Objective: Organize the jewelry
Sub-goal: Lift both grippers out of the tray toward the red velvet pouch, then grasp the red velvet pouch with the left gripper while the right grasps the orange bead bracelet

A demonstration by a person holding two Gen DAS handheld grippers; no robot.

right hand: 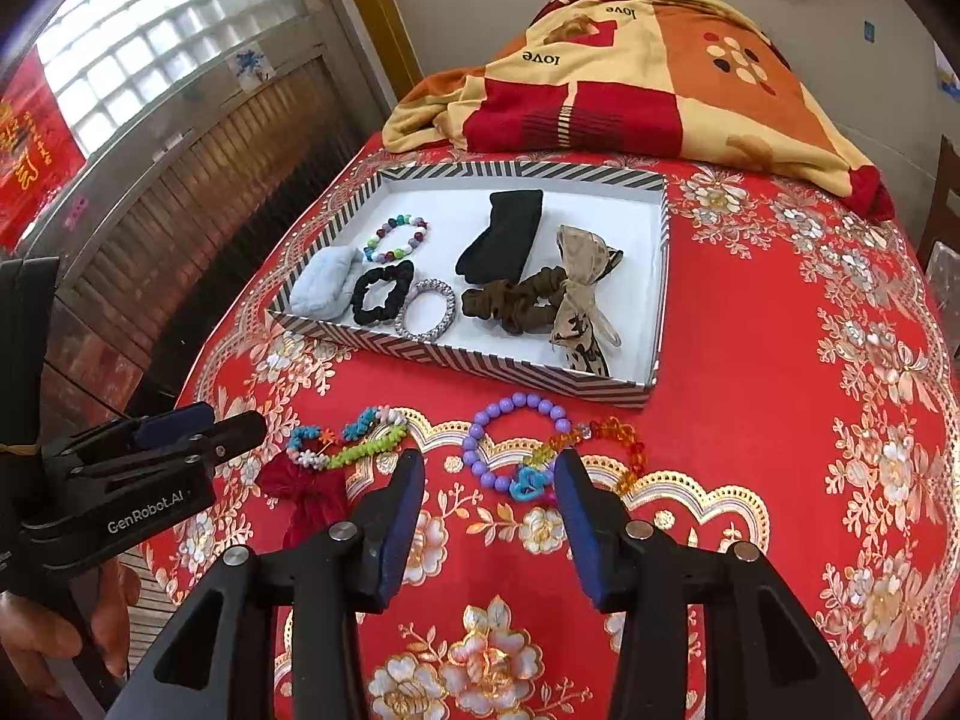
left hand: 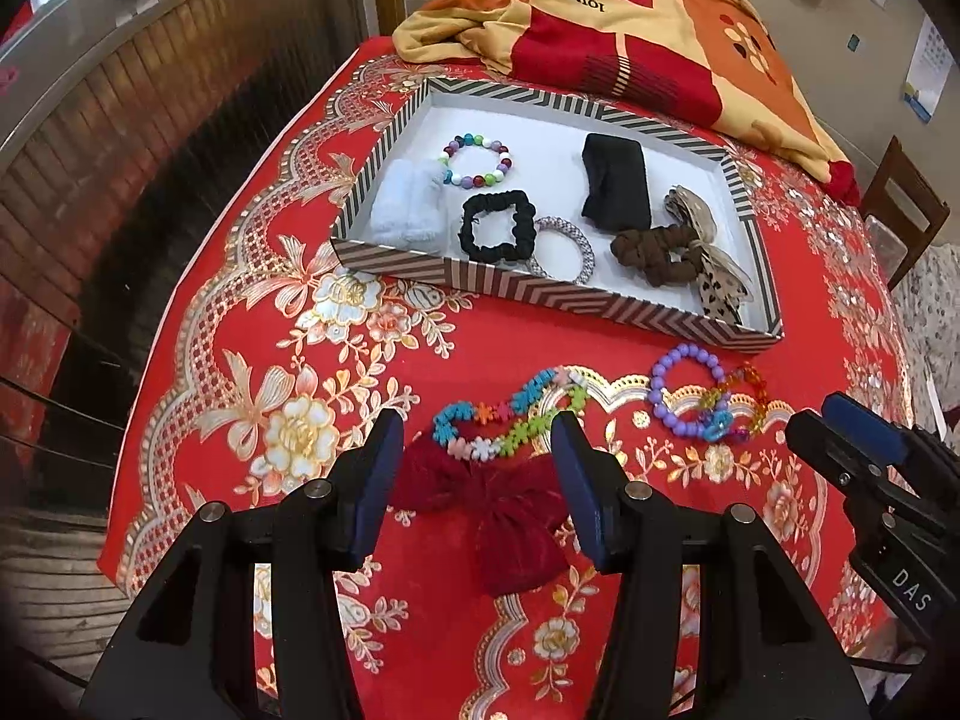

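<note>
Patterned blanket (right hand: pixel 648 78) heaped at the far end of the red floral tablecloth (right hand: pixel 780 420); wooden chair (left hand: pixel 906 210) beside.

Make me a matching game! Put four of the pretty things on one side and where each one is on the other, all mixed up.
Things:
1. purple bead bracelet
2. black scrunchie
3. dark red bow
4. brown scrunchie

Places:
A. in the striped box, next to the silver bracelet
B. on the red cloth, beside the rainbow bracelet
C. in the box, by the tan bow
D. on the cloth, under the flower bracelet

Pairs: 1-B, 2-A, 3-D, 4-C
</note>
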